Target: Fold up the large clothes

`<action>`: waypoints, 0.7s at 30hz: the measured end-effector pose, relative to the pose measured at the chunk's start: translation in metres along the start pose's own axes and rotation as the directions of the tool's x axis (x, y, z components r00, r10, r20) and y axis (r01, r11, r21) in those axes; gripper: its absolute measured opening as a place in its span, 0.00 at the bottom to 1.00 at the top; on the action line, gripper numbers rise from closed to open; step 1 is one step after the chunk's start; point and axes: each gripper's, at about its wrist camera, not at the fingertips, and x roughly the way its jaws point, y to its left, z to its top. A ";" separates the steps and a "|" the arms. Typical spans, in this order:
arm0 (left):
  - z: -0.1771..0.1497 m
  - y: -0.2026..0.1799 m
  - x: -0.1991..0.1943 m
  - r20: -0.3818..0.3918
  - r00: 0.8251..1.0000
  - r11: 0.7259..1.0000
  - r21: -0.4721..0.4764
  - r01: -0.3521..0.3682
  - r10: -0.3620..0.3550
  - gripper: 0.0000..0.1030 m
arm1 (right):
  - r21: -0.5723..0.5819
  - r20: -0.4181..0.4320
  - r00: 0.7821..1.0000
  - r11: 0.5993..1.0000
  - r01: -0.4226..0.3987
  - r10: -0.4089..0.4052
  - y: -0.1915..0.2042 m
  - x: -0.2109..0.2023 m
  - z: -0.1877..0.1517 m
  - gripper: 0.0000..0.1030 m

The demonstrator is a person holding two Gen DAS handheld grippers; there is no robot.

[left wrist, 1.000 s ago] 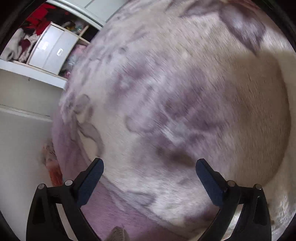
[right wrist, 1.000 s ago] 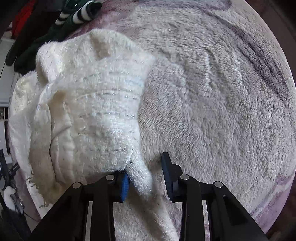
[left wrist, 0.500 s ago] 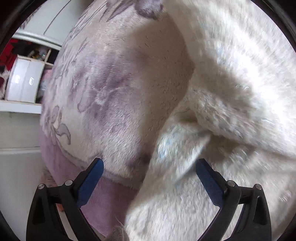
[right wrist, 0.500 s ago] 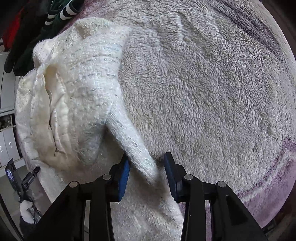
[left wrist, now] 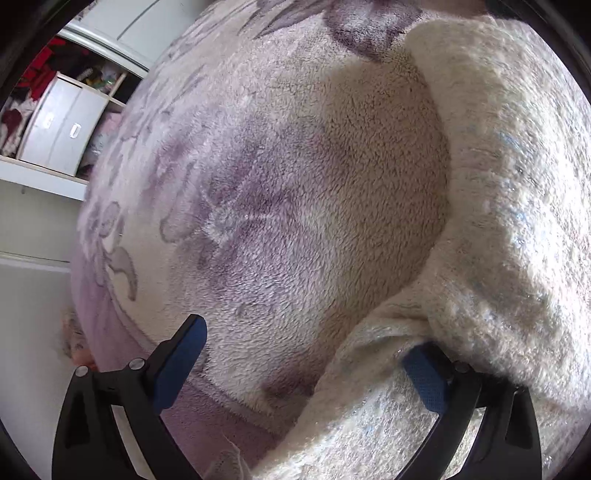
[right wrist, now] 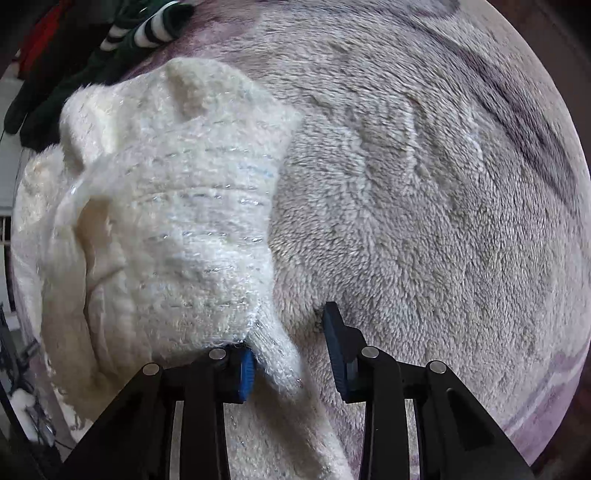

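Observation:
A cream fuzzy sweater [right wrist: 166, 221] with glittery threads lies bunched on a pale plush blanket [right wrist: 424, 221] with purple flower prints. In the right wrist view my right gripper [right wrist: 291, 354] is open, and a fold of the sweater lies between its fingers against the left blue pad [right wrist: 246, 373]. In the left wrist view the sweater [left wrist: 517, 221] fills the right side. My left gripper [left wrist: 306, 362] is wide open; sweater fabric drapes over its right finger [left wrist: 424, 373], while its left finger [left wrist: 181, 358] is over the blanket [left wrist: 277, 203].
A dark green garment with white stripes [right wrist: 144, 29] lies at the blanket's far left edge. White drawers [left wrist: 59, 125] and shelves with clothes stand beyond the bed. The purple blanket border [left wrist: 221, 424] runs along the near edge.
The left gripper swung right from bare blanket onto the sweater, whose fabric now lies over its right finger. The right gripper stayed open while the sweater fold shifted between its fingers.

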 end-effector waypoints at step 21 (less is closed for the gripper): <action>-0.070 0.018 -0.094 0.172 0.963 0.978 -0.012 -0.209 0.208 1.00 | 0.099 -0.132 0.988 0.993 -0.070 0.083 -0.004 -0.043 -0.001 0.51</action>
